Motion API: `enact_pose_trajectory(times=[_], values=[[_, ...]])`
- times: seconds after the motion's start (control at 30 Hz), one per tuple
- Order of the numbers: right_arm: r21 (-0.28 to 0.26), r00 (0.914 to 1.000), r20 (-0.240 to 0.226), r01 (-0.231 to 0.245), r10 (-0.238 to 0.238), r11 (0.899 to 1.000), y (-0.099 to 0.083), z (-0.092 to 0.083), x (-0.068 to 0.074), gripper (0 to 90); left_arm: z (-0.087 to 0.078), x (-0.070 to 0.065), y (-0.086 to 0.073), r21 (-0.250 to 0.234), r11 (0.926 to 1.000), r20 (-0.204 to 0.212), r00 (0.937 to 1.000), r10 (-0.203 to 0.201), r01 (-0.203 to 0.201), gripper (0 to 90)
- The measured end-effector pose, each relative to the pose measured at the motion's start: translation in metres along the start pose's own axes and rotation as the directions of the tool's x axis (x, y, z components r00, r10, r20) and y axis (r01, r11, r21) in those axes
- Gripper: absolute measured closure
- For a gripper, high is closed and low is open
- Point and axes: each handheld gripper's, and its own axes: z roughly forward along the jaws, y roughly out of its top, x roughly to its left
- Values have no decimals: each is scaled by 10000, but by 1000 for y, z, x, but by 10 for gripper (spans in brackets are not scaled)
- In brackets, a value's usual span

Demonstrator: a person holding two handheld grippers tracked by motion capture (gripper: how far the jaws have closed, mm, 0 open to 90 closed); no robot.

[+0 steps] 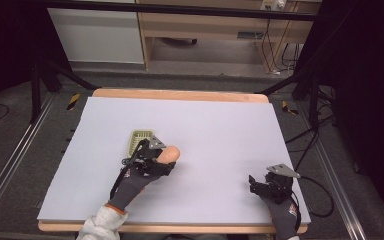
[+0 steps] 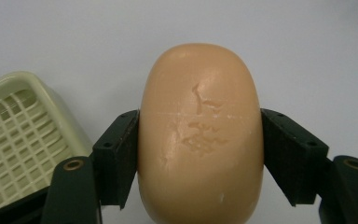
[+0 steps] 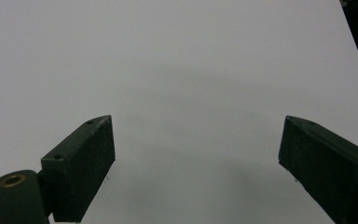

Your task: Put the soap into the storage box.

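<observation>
One smooth oval soap bar [image 2: 200, 135] (embossed) clamped in left tool [image 2: 200, 154], right tool [image 3: 196, 163] agape.

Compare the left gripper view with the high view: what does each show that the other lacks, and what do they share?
Left gripper view alone: shallow marks pressed into the peach oval soap bar, and both black pads tight against its sides. High view alone: the open right gripper low at the right over the pale lilac table cover, the wooden table edge, and the grey floor. Shared: the soap in the left gripper, beside the pale green slatted plastic soap dish.
</observation>
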Motion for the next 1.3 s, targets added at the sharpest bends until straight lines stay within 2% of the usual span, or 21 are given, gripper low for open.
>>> enact_pose_trajectory(times=[0.17, 0.3, 0.5, 0.7, 0.87, 1.03, 1.1, 1.3], values=[[16, 10000, 0, -21, 21, 10000, 0, 0, 0, 109, -7, 5, -3, -96, 9999, -118, 9999, -36, 35, 314], [3, 10000, 4, 4, -4, 10000, 0, 0, 0, 108, -14, 12, -7, -392, 9987, -216, 9992, -336, 328, 314], [0, 10000, 3, 21, -21, 10000, 0, 0, 0, 109, -19, 21, -9, -495, 9970, -397, 9973, -615, 595, 314], [-1, 10000, 1, 3, -3, 10000, 0, 0, 0, 109, -24, 31, -6, -739, 9935, -662, 9936, -910, 861, 314], [7, 10000, -7, -1, 1, 10000, 0, 0, 0, 109, -26, 37, -2, -739, 9933, -861, 9917, -957, 894, 314], [8, 10000, 4, -28, 28, 10000, 0, 0, 0, 109, -24, 45, 2, -863, 9900, -1183, 9856, -1211, 1113, 314], [13, 10000, -7, -33, 33, 10000, 0, 0, 0, 109, -23, 47, 2, -829, 9902, -1225, 9849, -1220, 1123, 314], [3, 10000, -19, -5, 5, 10000, 0, 0, 0, 108, -20, 58, 4, -913, 9862, -1563, 9761, -1509, 1378, 314]])
